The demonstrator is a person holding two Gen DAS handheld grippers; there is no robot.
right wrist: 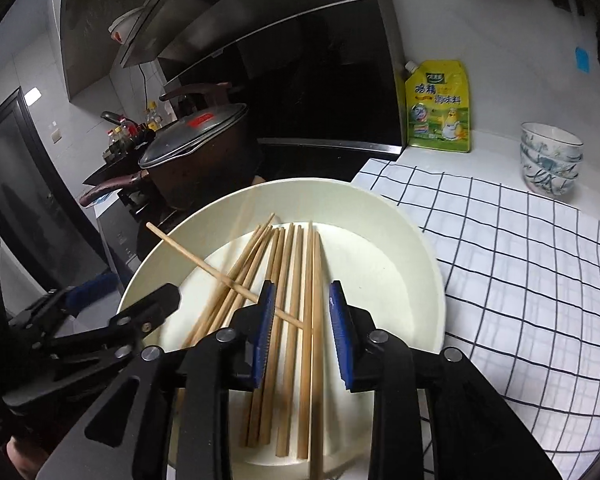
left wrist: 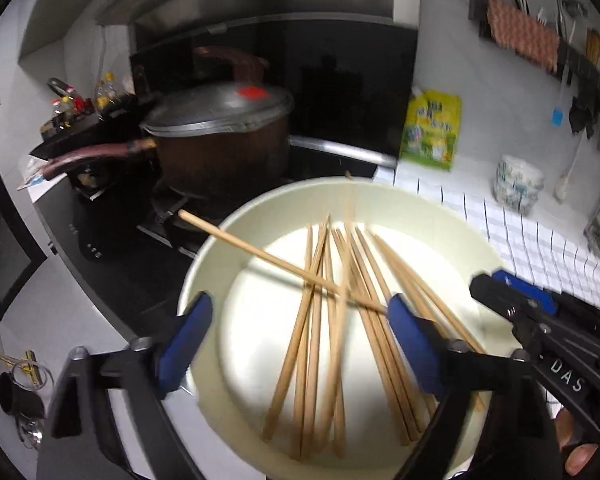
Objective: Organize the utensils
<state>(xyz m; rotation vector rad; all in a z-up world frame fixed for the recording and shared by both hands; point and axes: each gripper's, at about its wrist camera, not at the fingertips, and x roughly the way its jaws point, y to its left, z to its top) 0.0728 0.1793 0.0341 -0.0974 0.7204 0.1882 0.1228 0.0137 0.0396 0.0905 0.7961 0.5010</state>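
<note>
Checked cloth, cream bowl, wooden chopsticks, jaws apart.

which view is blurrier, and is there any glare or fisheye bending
Left wrist view is blurrier: the yellow seasoning pouch and stacked bowls smear. Right wrist view is sharper, the pouch print legible, though a few chopsticks streak. Both bend straight lines, notably the checked cloth. The basin shows no harsh glare.

Chopsticks: pale matt wood. Basin: smooth cream plastic, slight sheen. Cloth at 3 o'clock of basin: white checked fabric. Pot lid at 11 o'clock: dull brushed metal. Seasoning pouch: glossy printed plastic.
</note>
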